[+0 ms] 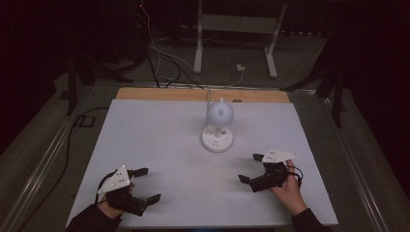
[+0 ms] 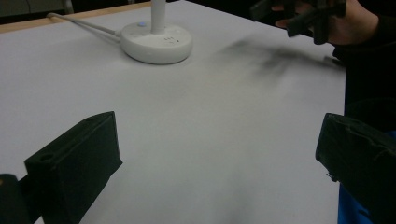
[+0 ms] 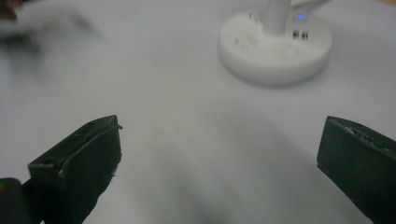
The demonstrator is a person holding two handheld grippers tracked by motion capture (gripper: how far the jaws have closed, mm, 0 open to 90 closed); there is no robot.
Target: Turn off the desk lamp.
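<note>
White all over, a small desk lamp (image 1: 218, 126) stands toward the far middle of the pale table (image 1: 145, 145), its round base flat on the surface, a thin neck rising from it and its globe-shaped head turned toward the person; a cord runs from it off the far edge. Both grippers are near the front edge and well apart from the lamp: the left gripper (image 1: 145, 186) at the front left, the right gripper (image 1: 250, 169) at the front right and somewhat nearer the base. Each has its jaws spread wide with nothing between them. A blue light (image 3: 301, 17) glows on the base beside the neck. This looks like the approach stage, before any contact. Next, one gripper would likely need to move forward to the base or head, lined up squarely and with a light touch, since the lamp could slide or tip.
</note>
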